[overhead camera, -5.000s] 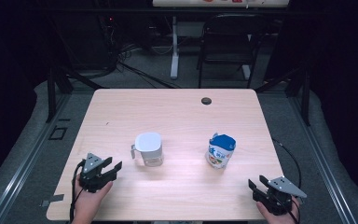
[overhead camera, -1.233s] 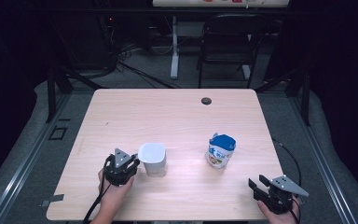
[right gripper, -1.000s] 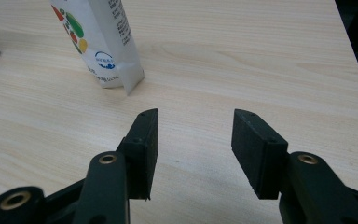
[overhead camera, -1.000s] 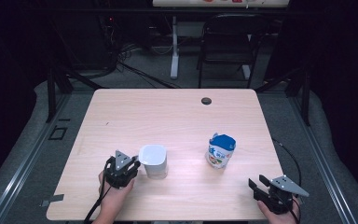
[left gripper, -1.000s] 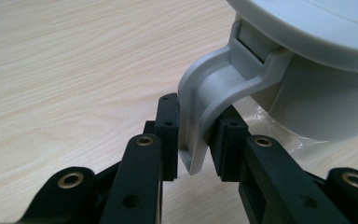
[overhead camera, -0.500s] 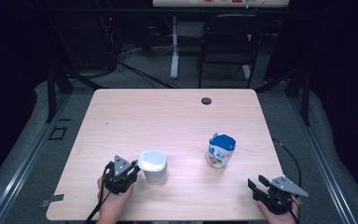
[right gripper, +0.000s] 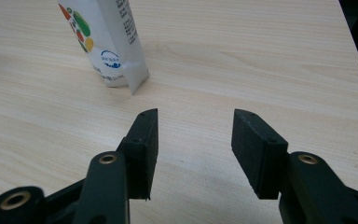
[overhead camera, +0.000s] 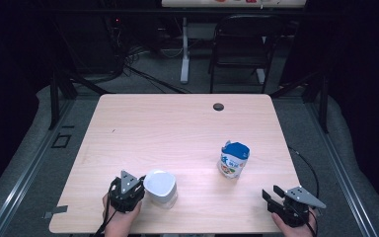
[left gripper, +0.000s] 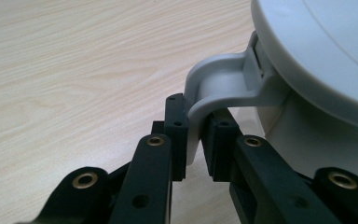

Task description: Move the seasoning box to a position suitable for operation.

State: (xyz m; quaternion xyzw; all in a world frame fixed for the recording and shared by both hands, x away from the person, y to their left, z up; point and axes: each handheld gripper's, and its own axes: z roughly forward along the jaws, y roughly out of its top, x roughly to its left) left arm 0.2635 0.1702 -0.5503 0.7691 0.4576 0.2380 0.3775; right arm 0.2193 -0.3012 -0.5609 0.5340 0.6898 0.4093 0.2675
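In the left gripper view the left gripper point(left gripper: 196, 135) has its two black jaws drawn in on the grey handle point(left gripper: 214, 88) of the white jug point(left gripper: 321, 70). The jaws have just been closing, and the lower tip of the handle now sits between the pads point(left gripper: 175, 135); the pad at the left seems to press on it, though a thin gap may remain at the other side, since the view there is tight. The jug body rises at the right edge of that frame, its lid at the upper right.

In the high view the left gripper point(overhead camera: 139, 190) lies at the lower left of the frame, just beside the jug point(overhead camera: 160, 186), which stands on the wooden table point(overhead camera: 177, 128) near its front edge.

The right gripper point(right gripper: 193, 140) stands released, its jaws apart with bare tabletop between them. The printed carton point(right gripper: 105, 39) stands upright at the upper left of that view, apart from the jaws. In the high view the right gripper point(overhead camera: 275, 194) rests at the lower right, and the blue-topped carton point(overhead camera: 234, 159) stands up and left of it.
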